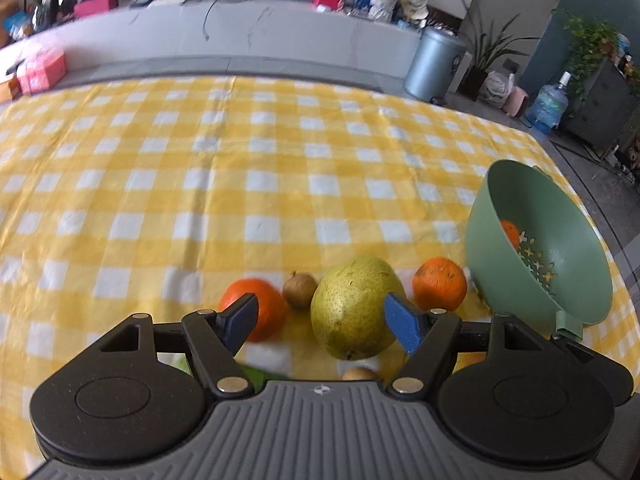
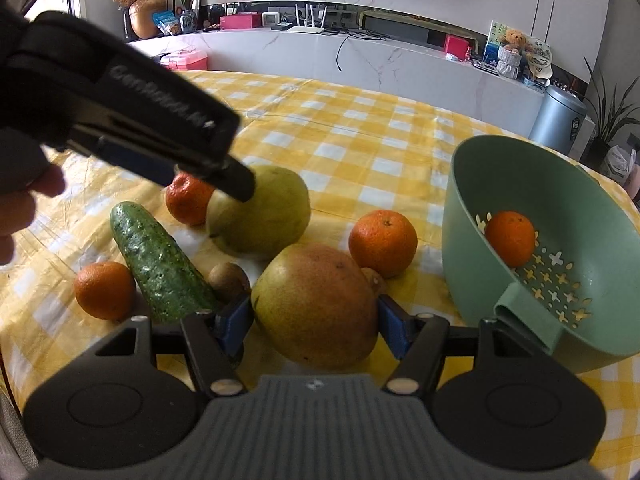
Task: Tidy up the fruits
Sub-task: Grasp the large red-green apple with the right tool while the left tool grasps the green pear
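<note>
My left gripper point(image 1: 320, 320) is open, its jaws on either side of a green pear point(image 1: 356, 308), right pad against it, left pad apart. The pear also shows in the right wrist view point(image 2: 264, 216) with the left gripper over it. My right gripper point(image 2: 316, 324) is open around a large reddish-yellow pomegranate point(image 2: 316, 304); both pads are at its sides. A green colander bowl point(image 2: 472, 240) at the right holds one orange point(image 2: 510, 238). Loose oranges point(image 2: 382, 242) point(image 2: 105, 289) point(image 2: 186, 204), a cucumber point(image 2: 160, 264) and a kiwi point(image 2: 229, 280) lie on the cloth.
The table has a yellow checked cloth point(image 1: 240, 184). The bowl point(image 1: 480, 240) stands near the right edge. A small brown fruit point(image 1: 300, 290) lies between an orange point(image 1: 260, 308) and the pear. A grey bin point(image 1: 434, 64) stands beyond the table.
</note>
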### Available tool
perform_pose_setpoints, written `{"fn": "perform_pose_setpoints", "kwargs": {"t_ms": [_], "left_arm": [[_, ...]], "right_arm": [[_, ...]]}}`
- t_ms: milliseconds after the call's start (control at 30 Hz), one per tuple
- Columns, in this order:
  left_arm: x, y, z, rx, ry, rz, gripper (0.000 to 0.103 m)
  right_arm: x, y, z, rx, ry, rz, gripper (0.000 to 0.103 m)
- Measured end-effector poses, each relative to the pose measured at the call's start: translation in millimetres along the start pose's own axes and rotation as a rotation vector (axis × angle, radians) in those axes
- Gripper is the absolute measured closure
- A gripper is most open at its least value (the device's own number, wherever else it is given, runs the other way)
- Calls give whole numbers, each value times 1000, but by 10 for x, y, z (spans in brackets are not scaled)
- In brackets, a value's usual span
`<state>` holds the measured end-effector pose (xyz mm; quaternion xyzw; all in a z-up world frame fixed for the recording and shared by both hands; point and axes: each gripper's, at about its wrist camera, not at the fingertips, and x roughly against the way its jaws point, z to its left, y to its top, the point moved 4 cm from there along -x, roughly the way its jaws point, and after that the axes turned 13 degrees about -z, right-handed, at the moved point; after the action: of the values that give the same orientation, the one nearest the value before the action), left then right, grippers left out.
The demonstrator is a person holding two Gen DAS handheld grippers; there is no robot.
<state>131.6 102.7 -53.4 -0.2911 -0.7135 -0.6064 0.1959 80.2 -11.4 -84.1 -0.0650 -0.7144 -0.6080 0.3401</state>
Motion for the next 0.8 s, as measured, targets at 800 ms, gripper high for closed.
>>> {"fn": "perform_pose_setpoints", "kwargs": {"t_ms": [800], "left_arm": [[-571,-129,-269,55,-183,129,22]], "right_arm": [[32,-12,30,18,1,4,39]]}}
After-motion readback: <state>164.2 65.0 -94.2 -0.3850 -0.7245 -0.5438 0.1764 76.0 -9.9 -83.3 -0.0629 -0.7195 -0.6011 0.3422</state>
